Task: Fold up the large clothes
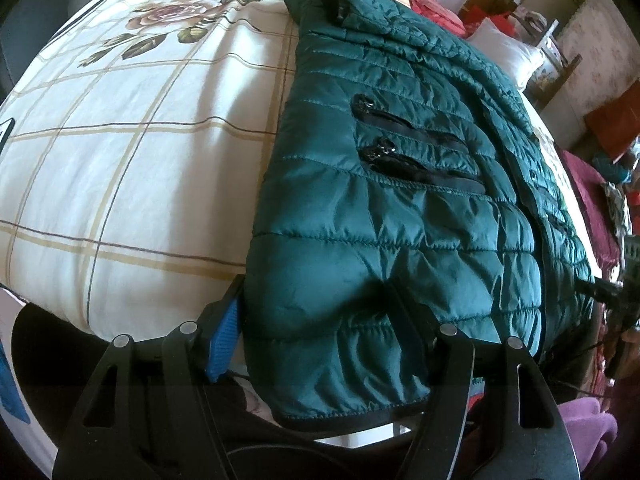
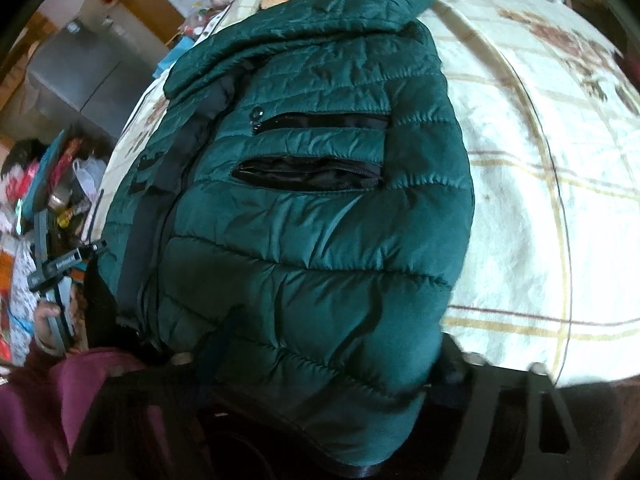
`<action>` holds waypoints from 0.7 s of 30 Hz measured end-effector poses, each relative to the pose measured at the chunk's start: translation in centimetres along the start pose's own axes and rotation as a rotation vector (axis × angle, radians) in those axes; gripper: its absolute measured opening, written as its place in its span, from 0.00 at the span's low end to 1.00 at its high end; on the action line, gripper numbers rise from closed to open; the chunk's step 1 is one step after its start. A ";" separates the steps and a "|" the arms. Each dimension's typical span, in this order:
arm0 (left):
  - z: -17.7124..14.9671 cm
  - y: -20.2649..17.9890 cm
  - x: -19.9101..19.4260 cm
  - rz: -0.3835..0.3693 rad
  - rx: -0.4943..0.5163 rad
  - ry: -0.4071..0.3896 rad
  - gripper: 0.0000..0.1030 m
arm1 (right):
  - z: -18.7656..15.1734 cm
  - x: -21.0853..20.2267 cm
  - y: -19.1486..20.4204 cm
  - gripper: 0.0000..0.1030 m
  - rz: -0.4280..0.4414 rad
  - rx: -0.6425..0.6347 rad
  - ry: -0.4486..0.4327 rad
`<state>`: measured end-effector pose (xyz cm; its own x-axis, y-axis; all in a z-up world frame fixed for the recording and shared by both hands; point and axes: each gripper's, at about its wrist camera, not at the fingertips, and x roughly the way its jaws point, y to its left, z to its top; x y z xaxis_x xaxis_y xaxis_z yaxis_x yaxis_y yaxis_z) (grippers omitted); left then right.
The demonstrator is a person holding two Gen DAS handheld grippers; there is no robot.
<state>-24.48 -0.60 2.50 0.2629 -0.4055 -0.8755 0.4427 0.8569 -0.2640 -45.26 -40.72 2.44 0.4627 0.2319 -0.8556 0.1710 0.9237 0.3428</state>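
1. Looking at progress: the green puffer jacket (image 1: 400, 184) lies flat on the bed's checked floral sheet (image 1: 120, 160), sleeves apparently tucked in already, hem at the near edge. Bottom-to-collar fold is still left, imo.
2. Your left gripper (image 1: 320, 332) straddles the near-left hem corner; right gripper (image 2: 320, 344) straddles the near-right one. Both pinch the padding, afaict.
3. Fabric's shiny, quilted, puffy w/ black zip pockets, so it'll spring back.
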 end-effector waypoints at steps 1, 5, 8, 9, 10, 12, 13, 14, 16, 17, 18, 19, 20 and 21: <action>0.0 0.0 0.0 -0.005 0.002 0.001 0.61 | 0.0 -0.1 0.1 0.52 -0.001 -0.012 -0.006; 0.0 -0.1 -0.6 -0.006 -0.007 -0.014 0.30 | 0.4 -1.0 -0.2 0.32 0.027 -0.042 -0.057; 0.6 -0.3 -1.7 -0.017 -0.005 -0.037 0.19 | 0.9 -1.9 -0.5 0.23 0.059 -0.038 -0.099; 0.9 -0.4 -2.2 -0.028 -0.002 -0.045 0.17 | 1.3 -2.4 -0.5 0.21 0.075 -0.040 -0.122; 1.1 -0.5 -2.6 -0.039 0.000 -0.052 0.16 | 1.7 -3.1 -0.4 0.20 0.093 -0.043 -0.151; 2.1 -1.0 -4.0 -0.063 0.007 -0.085 0.16 | 2.5 -4.3 -0.1 0.19 0.118 -0.049 -0.202; 2.7 -1.3 -4.8 -0.068 0.013 -0.112 0.16 | 3.3 -5.2 0.1 0.19 0.132 -0.052 -0.241; 3.2 -1.5 -5.5 -0.072 0.017 -0.134 0.16 | 3.8 -5.8 0.2 0.19 0.140 -0.053 -0.267; 4.6 -1.8 -7.2 -0.085 0.019 -0.202 0.16 | 5.3 -6.9 0.3 0.19 0.153 -0.050 -0.321; 5.3 -2.0 -7.8 -0.091 0.016 -0.230 0.16 | 6.0 -7.3 0.3 0.19 0.160 -0.045 -0.342; 6.1 -2.1 -8.3 -0.095 0.012 -0.256 0.16 | 6.8 -7.7 0.4 0.19 0.163 -0.042 -0.361; 7.0 -2.2 -8.6 -0.095 0.009 -0.280 0.16 | 7.6 -7.9 0.3 0.19 0.164 -0.039 -0.378; 7.9 -2.4 -8.9 -0.093 0.007 -0.303 0.16 | 8.4 -8.1 0.2 0.19 0.161 -0.036 -0.393; 8.5 -2.3 -9.1 -0.091 0.004 -0.319 0.16 | 9.0 -8.2 0.1 0.19 0.157 -0.032 -0.406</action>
<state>-20.57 -1.61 14.51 0.4772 -0.5599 -0.6773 0.4797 0.8117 -0.3331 -41.21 -45.22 12.98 0.7869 0.2376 -0.5695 0.0470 0.8972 0.4392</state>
